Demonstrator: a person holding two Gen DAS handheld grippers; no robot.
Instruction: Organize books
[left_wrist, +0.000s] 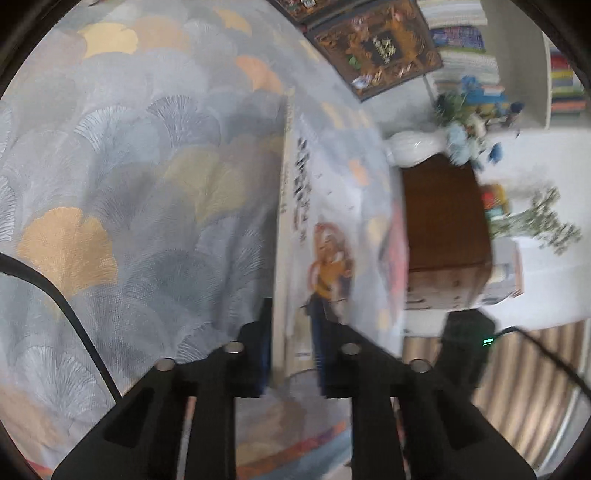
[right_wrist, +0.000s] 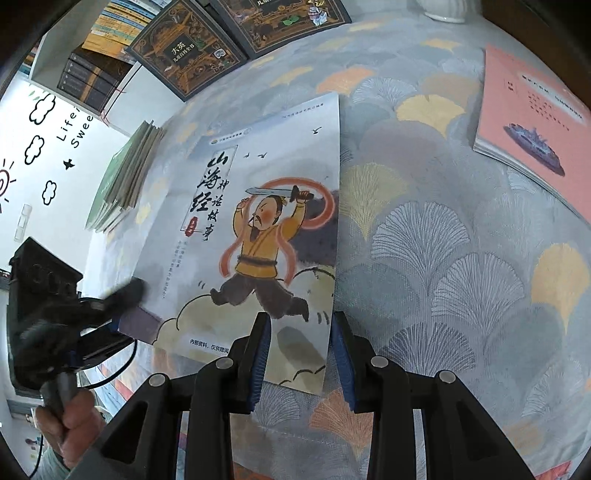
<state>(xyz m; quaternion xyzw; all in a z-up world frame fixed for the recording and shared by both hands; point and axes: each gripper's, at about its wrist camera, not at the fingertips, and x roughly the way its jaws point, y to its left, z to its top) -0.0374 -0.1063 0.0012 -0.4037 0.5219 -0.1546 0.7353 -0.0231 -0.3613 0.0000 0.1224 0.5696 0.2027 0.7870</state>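
**Lifting the storybook by its edge**

My left gripper (left_wrist: 291, 354) is clamped on the storybook (right_wrist: 258, 229), the thin one with the sword-waving man in the yellow tunic on its cover. I hold it at the lower left edge of the cover, seen from my right wrist camera, so that side is tipped up off the surface (right_wrist: 443, 258) while the far side looks as if it rests on the patterned cloth. In my left wrist view the book (left_wrist: 295, 221) stands nearly edge-on between my pads, which tells me the grip sits on the pages' edge rather than across the cover. I judge this hold is meant to peel a thin, floppy book off the cloth, since it offers nothing to pinch when lying flat.

My right gripper (right_wrist: 301, 354) hangs open just above the book's near corner, its jaws apart and touching nothing that I can see. It seems ready to steady the free side.

Left of the storybook lies a stack of green-covered books (right_wrist: 125, 177), just beside it and the likely place for this one, I would guess. Beyond the storybook are two dark ornate books (right_wrist: 184, 51), lying side by side at the surface's far edge. Well to its right lies a pink book (right_wrist: 532, 122), apart and out of the way. A white vase (right_wrist: 447, 11) stands farther back. Nothing lies between the storybook and the green stack; the limp cover sagging is my main worry.
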